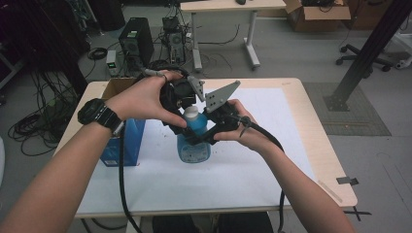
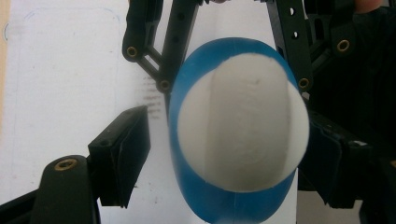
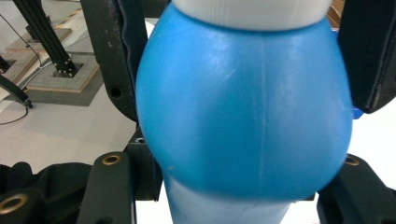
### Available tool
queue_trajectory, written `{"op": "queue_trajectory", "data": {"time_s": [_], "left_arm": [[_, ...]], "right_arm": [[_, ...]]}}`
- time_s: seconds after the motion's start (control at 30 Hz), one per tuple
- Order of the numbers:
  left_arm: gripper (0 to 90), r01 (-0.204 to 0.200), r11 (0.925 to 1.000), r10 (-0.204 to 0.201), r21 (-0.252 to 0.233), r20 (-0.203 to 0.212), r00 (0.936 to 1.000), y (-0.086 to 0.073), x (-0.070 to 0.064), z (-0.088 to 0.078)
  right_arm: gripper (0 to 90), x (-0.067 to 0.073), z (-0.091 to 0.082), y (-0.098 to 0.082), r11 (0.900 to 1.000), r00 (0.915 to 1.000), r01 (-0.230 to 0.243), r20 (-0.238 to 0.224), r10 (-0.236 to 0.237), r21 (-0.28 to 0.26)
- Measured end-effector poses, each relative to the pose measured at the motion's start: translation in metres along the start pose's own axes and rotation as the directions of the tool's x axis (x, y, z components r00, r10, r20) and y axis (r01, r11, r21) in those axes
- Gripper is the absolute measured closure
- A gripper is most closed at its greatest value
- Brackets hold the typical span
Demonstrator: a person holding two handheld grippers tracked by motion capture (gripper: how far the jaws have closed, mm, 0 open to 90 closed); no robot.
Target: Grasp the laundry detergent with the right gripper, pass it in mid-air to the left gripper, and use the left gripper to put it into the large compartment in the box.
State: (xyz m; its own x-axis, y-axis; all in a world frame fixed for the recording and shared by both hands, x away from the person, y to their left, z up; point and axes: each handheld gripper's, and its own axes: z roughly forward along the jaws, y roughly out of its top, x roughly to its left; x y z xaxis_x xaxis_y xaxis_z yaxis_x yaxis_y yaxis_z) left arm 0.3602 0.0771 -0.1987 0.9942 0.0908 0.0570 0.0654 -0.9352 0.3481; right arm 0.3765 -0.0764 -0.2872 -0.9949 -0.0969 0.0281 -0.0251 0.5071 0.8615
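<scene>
A blue bottle (image 1: 194, 145) (image 3: 243, 116) with a white cap (image 1: 191, 112) (image 2: 243, 126) stands upright on the white sheet in the middle of the table. My right gripper (image 1: 199, 132) (image 3: 243, 56) comes in level from the right and is shut on the bottle's blue rounded shoulder just below the cap. My left gripper (image 1: 187, 109) (image 2: 229, 161) points down over the cap, one jaw on each side. Its left pad (image 2: 123, 154) stands a gap away from the cap. The right pad (image 2: 331, 163) lies close against it.
A blue carton (image 1: 124, 141) stands on the table's left part, with an open cardboard box (image 1: 114, 87) behind it. A white sheet (image 1: 252, 165) covers most of the wooden table (image 1: 316, 145). Beyond the far edge are a computer tower (image 1: 136, 41), cables and another desk.
</scene>
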Motion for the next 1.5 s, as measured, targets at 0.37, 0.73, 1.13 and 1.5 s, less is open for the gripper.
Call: {"op": "queue_trajectory", "data": {"time_s": [0.37,0.73,1.13,1.5], "left_arm": [[29.3,-0.004,1.0,0.004,0.003,0.001,1.0,0.0001,-0.0015,-0.0004],[33.2,-0.002,0.9999,0.002,0.011,0.005,1.0,0.001,-0.0017,0.0001],[37.7,0.007,0.9996,-0.008,0.029,0.02,0.9998,0.0025,-0.0002,0.0008],[38.1,0.062,0.9964,-0.064,0.057,0.034,0.9974,0.0041,0.0027,-0.0001]], "right_arm": [[43.3,0.0007,0.0002,0.0003,1.0,1.0,-0.001,0.009,0.001,0.001],[43.3,0.001,-0.0004,0.0008,1.0,0.9999,-0.002,0.013,0.002,0.002],[43.3,0.0006,0.0005,0.0001,1.0,0.9998,-0.003,0.022,0.003,0.013],[28.2,-0.0003,0.0017,-0.002,1.0,0.9996,-0.01,0.025,0.01,0.004]]}}
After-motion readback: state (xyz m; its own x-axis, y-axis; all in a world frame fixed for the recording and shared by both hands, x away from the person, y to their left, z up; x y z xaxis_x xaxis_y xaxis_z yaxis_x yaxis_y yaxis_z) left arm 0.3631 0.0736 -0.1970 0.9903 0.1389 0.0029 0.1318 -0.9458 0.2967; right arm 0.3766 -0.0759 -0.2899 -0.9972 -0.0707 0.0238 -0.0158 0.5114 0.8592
